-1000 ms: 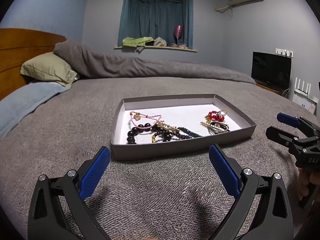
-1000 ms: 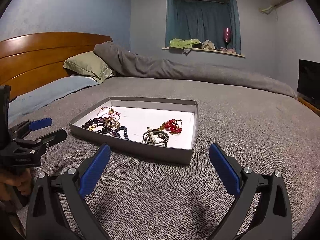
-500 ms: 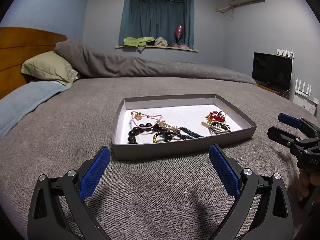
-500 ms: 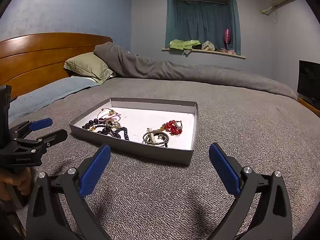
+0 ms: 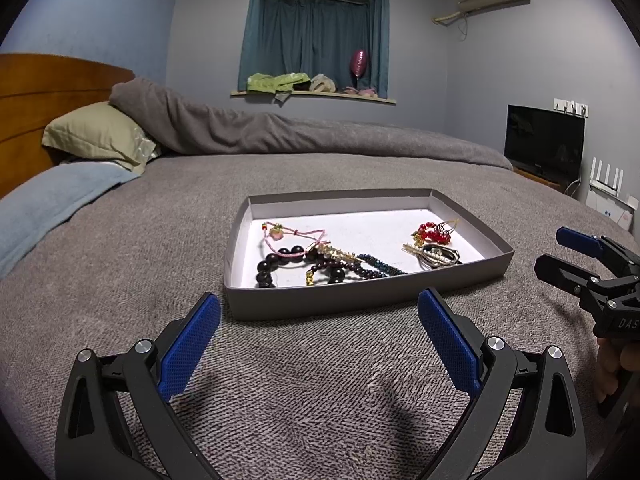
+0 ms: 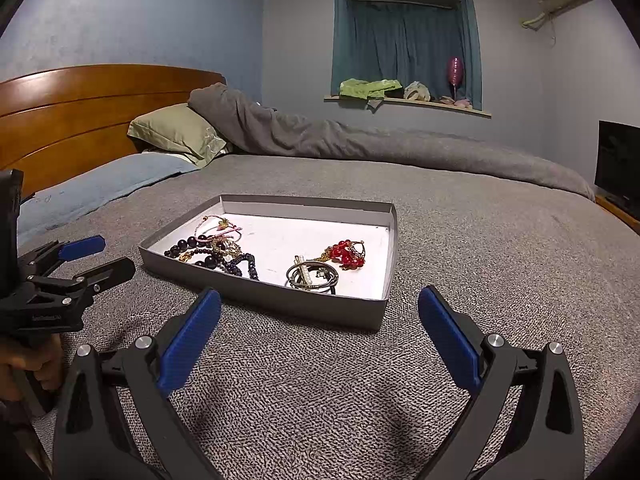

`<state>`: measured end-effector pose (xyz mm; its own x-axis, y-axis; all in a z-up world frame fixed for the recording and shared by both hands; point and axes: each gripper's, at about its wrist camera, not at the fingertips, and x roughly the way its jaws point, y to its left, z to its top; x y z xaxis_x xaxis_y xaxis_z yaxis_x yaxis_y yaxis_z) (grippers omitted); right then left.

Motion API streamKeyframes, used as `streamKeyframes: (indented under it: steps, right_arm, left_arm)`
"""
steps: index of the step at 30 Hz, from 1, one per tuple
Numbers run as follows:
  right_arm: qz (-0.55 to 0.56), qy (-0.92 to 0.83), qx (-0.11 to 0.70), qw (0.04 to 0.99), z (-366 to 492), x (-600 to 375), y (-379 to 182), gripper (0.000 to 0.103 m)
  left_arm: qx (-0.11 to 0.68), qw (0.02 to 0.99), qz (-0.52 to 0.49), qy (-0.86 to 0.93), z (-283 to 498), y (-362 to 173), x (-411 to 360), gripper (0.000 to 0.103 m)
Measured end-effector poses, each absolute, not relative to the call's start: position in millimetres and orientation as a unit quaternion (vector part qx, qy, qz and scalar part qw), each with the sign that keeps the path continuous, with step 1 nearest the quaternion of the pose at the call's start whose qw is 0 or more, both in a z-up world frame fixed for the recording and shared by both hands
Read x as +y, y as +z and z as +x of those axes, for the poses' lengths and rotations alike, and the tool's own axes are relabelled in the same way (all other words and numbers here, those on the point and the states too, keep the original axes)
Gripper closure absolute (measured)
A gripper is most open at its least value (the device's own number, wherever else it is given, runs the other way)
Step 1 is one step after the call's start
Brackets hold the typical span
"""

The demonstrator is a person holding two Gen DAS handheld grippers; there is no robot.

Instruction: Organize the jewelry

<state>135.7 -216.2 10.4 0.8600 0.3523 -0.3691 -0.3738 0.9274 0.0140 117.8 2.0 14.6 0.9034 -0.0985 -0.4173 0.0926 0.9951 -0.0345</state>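
item: grey tray (image 5: 360, 300), shallow, resting on the grey bed cover (image 5: 160, 248), just beyond both claws.
contents, left half: dark bead bracelet (image 5: 276, 262), pink cord bracelet (image 5: 296, 236), blue bead strand (image 5: 380, 266), all tangled and overlapping.
contents, right half: red bead piece (image 5: 430, 234); metal bangles with a clip (image 5: 438, 256), touching.
handling, judged: all light; beads hard and slippery, cords limp, clasps fine and easily bent. take one loop at a free outer bead, lift slowly; the tangle may follow.
left claw (image 5: 318, 344): released, empty, near the tray's near wall.
right claw (image 6: 318, 340): released, empty.
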Motion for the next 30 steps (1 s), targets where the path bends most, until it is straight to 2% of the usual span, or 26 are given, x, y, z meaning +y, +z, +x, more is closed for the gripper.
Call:
streamKeyframes:
  steps: [30]
  right_arm:
    - [-0.030,0.189,0.186,0.964,135.3,-216.2,10.2,0.006]
  left_arm:
    - [0.213,0.976,-0.003,-0.048,117.0,15.5,1.4,0.005]
